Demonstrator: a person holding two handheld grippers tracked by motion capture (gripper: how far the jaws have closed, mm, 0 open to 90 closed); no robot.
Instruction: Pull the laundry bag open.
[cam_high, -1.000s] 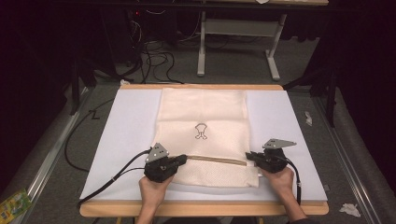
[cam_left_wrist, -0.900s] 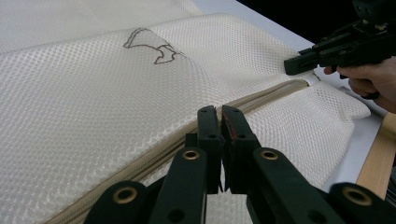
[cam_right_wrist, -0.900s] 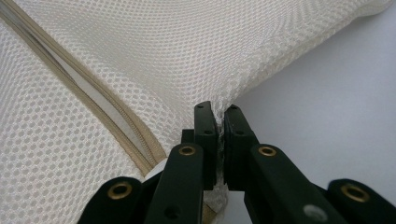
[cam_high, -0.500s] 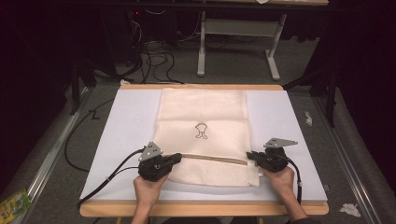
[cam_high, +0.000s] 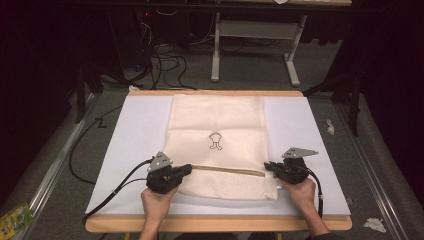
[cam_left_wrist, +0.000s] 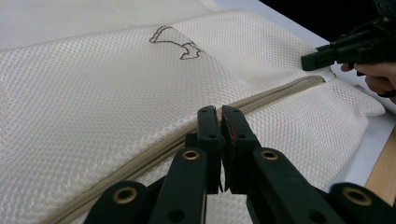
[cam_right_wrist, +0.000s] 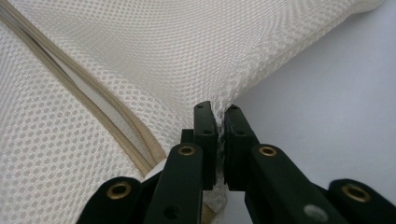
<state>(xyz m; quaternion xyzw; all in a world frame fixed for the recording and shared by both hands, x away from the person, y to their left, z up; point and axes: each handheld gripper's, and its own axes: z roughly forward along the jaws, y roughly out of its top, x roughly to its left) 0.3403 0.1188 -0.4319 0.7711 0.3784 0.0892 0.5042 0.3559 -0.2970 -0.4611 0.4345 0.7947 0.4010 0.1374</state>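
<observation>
Mesh laundry bag (cam_high: 216, 145), cream, lies flat on white sheet (cam_high: 130, 135) over bench (cam_high: 215, 223), small outline drawing (cam_high: 215, 140) at centre. Beige zipper (cam_high: 227, 170) runs between both sets of fingers. Left gripper (cam_high: 186, 169) at zipper's left end, fingers (cam_left_wrist: 208, 128) pressed together over zipper; what they pinch, cannot tell. Right gripper (cam_high: 267, 165) at bag's right edge, fingers (cam_right_wrist: 204, 123) pinching mesh fabric beside zipper end.

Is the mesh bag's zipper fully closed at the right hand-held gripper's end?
No: in the right gripper view the zipper gapes, white showing between its tan tapes on the mesh bag.
</observation>
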